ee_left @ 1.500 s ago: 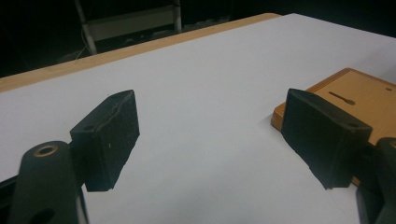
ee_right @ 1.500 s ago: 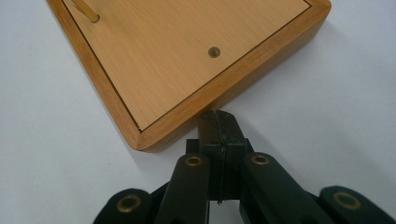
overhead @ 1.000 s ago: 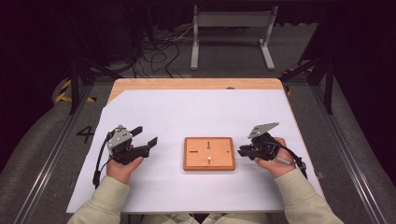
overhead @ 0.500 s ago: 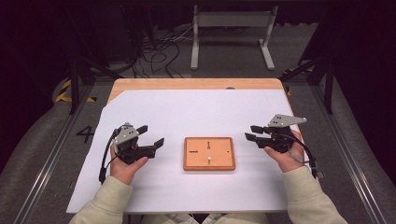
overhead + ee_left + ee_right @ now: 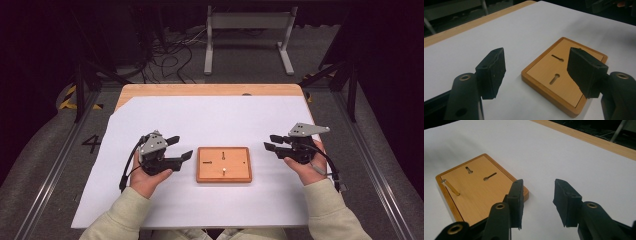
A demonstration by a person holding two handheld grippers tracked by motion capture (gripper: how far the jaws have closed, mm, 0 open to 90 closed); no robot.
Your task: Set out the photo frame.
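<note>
- I see the wooden board (image 5: 223, 164) lying flat on the white sheet (image 5: 210, 120) that covers the worktop (image 5: 200, 90), midway between my two hands.
- My left tool (image 5: 181, 148) hangs just beside the board's left edge, apart from it; its jaws are spread with nothing between them, and they have just been closing a little.
- My right tool (image 5: 270, 142) is near the board's right edge, not touching; its jaws stand apart and hold nothing.
- In the right gripper view a small peg (image 5: 451, 187) stands up from the board near one corner, beside two keyhole slots (image 5: 490, 176).
- Nothing on the sheet lies between either tool and the board.
- Beyond the worktop's far edge I see a metal stand (image 5: 247, 22) and loose cables (image 5: 170, 55) on the floor, well apart from the work.
</note>
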